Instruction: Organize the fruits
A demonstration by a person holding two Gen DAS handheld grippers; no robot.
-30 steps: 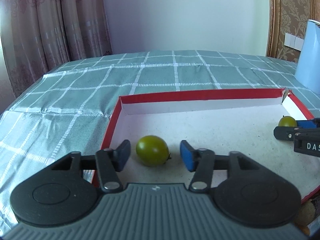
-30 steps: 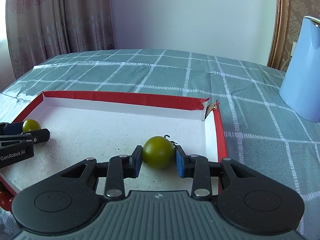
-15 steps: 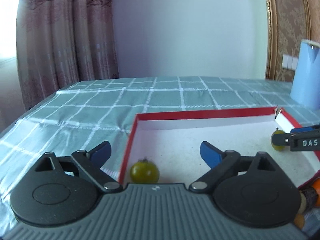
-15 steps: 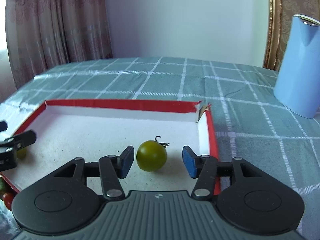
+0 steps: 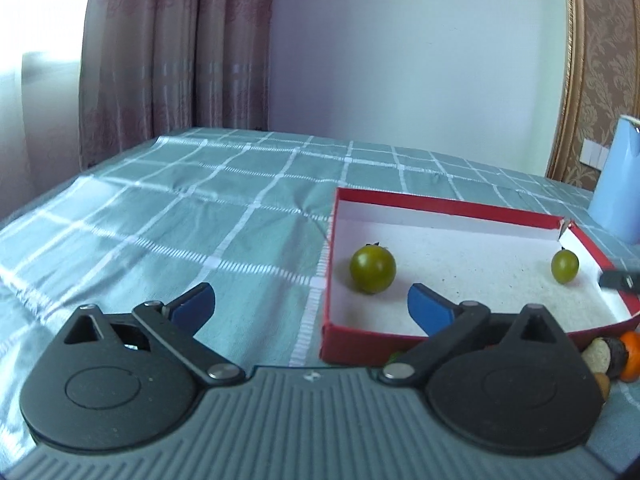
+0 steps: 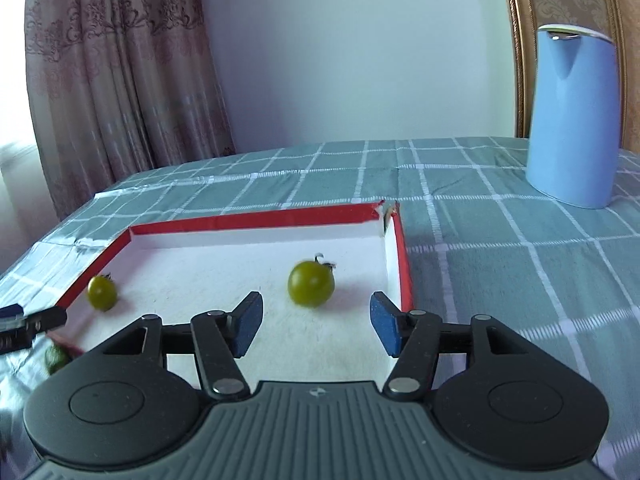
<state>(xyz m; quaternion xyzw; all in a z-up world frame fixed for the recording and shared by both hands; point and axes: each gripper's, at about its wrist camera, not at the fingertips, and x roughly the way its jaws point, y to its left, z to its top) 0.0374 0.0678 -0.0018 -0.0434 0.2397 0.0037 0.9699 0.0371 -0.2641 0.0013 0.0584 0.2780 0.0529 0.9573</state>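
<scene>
A red box (image 5: 440, 204) with a white floor lies on the checked cloth. Two green tomatoes rest in it, apart from each other: one near its left wall (image 5: 373, 268) (image 6: 102, 292), one near its right wall (image 5: 564, 266) (image 6: 311, 283). My left gripper (image 5: 312, 306) hangs over the box's near left corner, jaws opening wide with nothing between them; the left tomato lies ahead of its right finger. My right gripper (image 6: 316, 326) is opening too, with the right tomato just beyond its fingertips, untouched.
A tall blue jug (image 6: 572, 120) stands on the cloth at the far right. Several small fruits, orange and brown (image 5: 608, 356), lie outside the box's near wall, and a green one (image 6: 56, 358) sits by its near left corner. Curtains hang behind the table.
Both grippers have let go of their tomatoes, spread their jaws and drawn back. The left one has swung left, so the box now sits to its right.
</scene>
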